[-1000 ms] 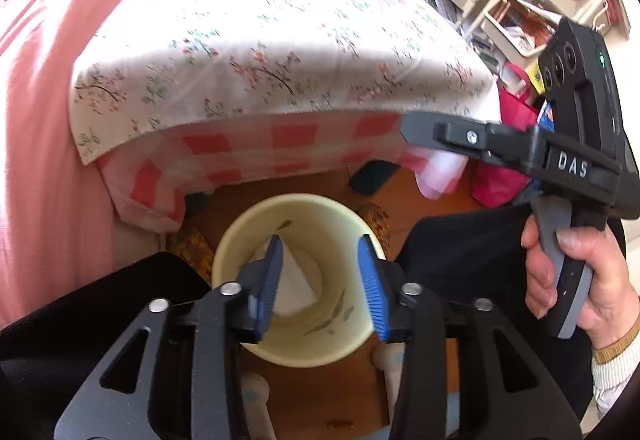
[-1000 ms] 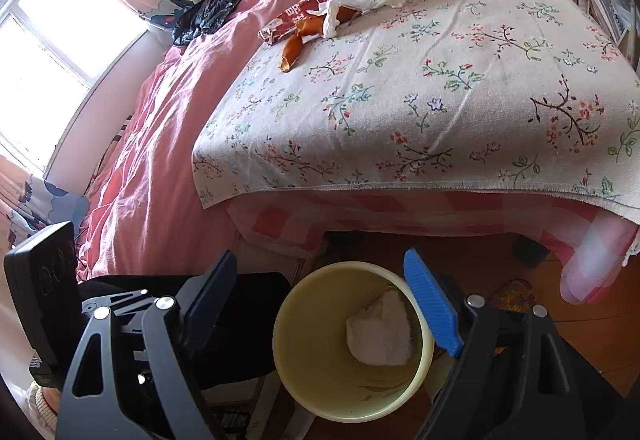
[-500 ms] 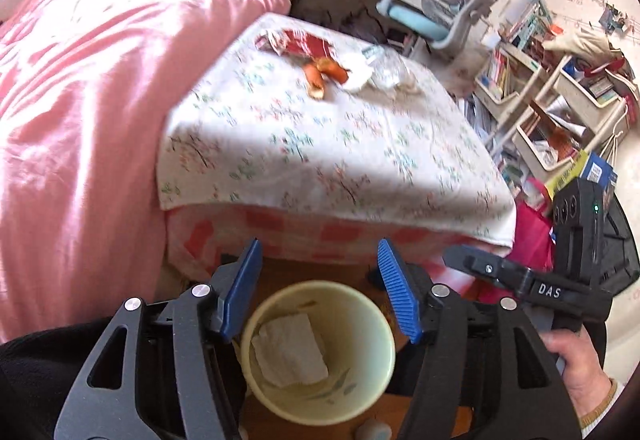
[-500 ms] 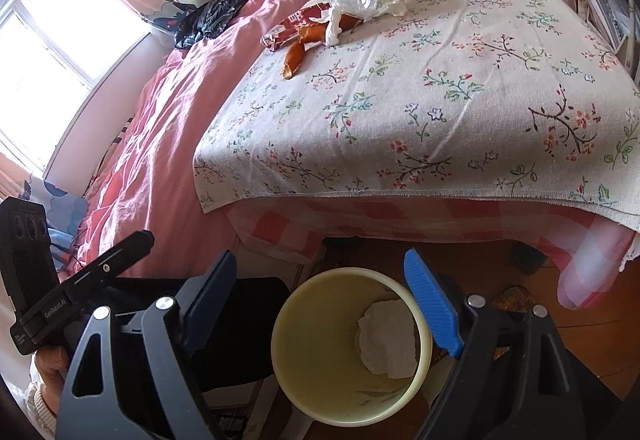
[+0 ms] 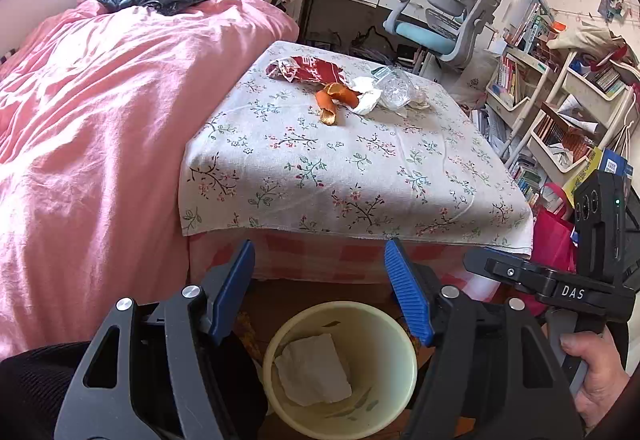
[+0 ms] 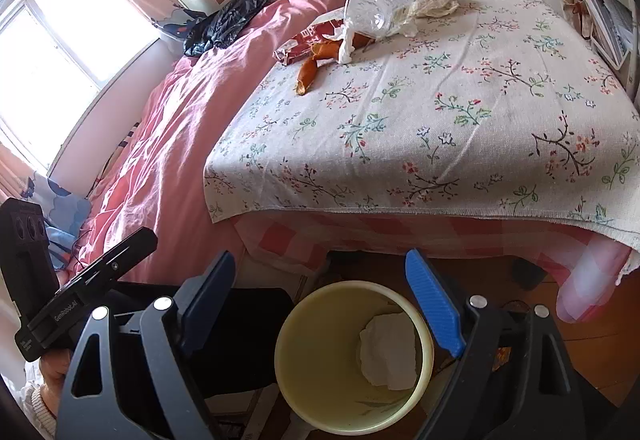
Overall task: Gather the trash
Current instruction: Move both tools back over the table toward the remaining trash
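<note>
A cream waste bin [image 5: 384, 328] stands on the floor in front of the table, with a white tissue [image 5: 312, 368] inside; it also shows in the right wrist view [image 6: 304, 372]. My left gripper [image 5: 324, 296] is open and empty above the bin. My right gripper [image 6: 320, 304] is open and empty above it too. At the table's far end lie a red wrapper [image 5: 308, 69], orange peel [image 5: 334, 99], a crumpled tissue [image 5: 366, 97] and a clear plastic bottle [image 5: 396, 91]. The right wrist view shows the peel [image 6: 310, 69] and bottle [image 6: 370, 15].
The low table has a floral cloth [image 5: 352, 167] over a red checked one. A bed with a pink quilt [image 5: 100, 127] lies to the left. A desk chair [image 5: 444, 23] and bookshelves [image 5: 560, 119] stand right. A pink bag [image 5: 554, 232] sits by the table.
My left gripper opened and lifted back from the bin, leaving the white tissue inside. Its view now takes in the whole table. My right gripper stayed open and barely moved.
</note>
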The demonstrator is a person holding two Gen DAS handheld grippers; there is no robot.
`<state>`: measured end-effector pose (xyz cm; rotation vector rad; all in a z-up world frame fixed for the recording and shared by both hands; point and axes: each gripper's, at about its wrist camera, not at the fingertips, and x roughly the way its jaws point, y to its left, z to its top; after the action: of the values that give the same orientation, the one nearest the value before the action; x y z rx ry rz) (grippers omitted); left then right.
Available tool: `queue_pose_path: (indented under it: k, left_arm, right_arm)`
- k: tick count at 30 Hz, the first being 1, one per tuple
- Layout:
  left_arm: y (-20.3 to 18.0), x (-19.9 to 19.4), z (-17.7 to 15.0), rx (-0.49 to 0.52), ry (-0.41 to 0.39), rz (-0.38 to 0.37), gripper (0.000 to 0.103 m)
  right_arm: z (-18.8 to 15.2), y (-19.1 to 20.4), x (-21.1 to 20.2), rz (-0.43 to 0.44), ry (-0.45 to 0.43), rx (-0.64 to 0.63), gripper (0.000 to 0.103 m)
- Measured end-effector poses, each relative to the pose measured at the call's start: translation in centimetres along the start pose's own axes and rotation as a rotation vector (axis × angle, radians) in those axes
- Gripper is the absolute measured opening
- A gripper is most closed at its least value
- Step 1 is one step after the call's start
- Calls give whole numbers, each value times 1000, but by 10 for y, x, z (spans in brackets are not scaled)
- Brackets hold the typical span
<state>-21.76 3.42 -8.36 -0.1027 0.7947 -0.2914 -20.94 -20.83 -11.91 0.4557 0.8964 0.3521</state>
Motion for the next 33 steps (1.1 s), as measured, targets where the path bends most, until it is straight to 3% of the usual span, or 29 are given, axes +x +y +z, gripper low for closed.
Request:
queue_pose_path:
  k: [22, 28, 33]
  left_arm:
    - [-4, 1, 7, 7, -3, 3, 67]
    - [1, 6, 46, -8, -32, 12, 67]
    - [4, 35, 89, 0, -23, 36, 67]
  right_arm:
    - [6, 12, -3, 14, -51, -37, 84]
    - [38, 17, -20, 56, -121, -22, 84]
    - [77, 21, -11, 56, -114, -35, 84]
